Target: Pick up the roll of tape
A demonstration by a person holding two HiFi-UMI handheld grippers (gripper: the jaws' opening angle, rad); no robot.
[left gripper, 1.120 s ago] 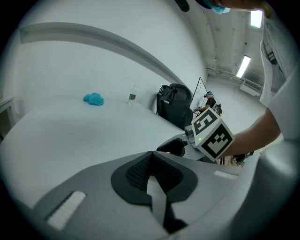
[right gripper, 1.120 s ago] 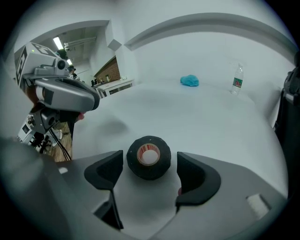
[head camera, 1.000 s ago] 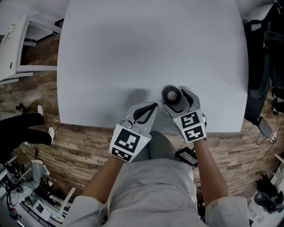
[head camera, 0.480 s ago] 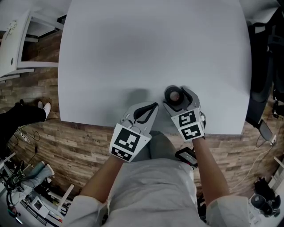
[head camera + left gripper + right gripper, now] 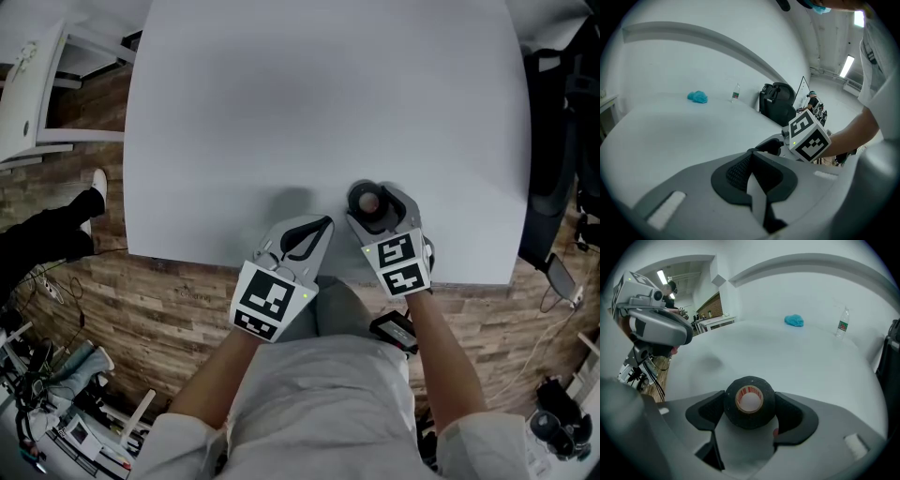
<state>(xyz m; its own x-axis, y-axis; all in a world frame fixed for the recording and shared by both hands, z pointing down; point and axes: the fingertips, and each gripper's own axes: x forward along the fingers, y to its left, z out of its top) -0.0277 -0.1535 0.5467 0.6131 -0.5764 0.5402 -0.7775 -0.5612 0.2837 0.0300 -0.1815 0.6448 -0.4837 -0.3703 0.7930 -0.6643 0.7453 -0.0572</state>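
The roll of tape [image 5: 364, 199] is black with a pale core and lies flat on the white table [image 5: 281, 112] near its front edge. My right gripper [image 5: 379, 201] points down over it. The roll [image 5: 749, 401] sits between the two dark pads [image 5: 705, 413], which are closing on it with its sides at or just off them. My left gripper [image 5: 323, 225] rests at the table's front edge, left of the tape. Its jaws [image 5: 751, 154] are shut with nothing in them.
A blue cloth [image 5: 794, 320] and a small bottle [image 5: 842, 323] lie at the table's far side. A black chair [image 5: 553, 141] stands to the right and white furniture [image 5: 28, 103] to the left. A person's leg [image 5: 47, 244] is on the wooden floor at left.
Both grippers stay almost where they were, the right one still around the tape. The person's leg and shoe at the left have shifted on the floor.
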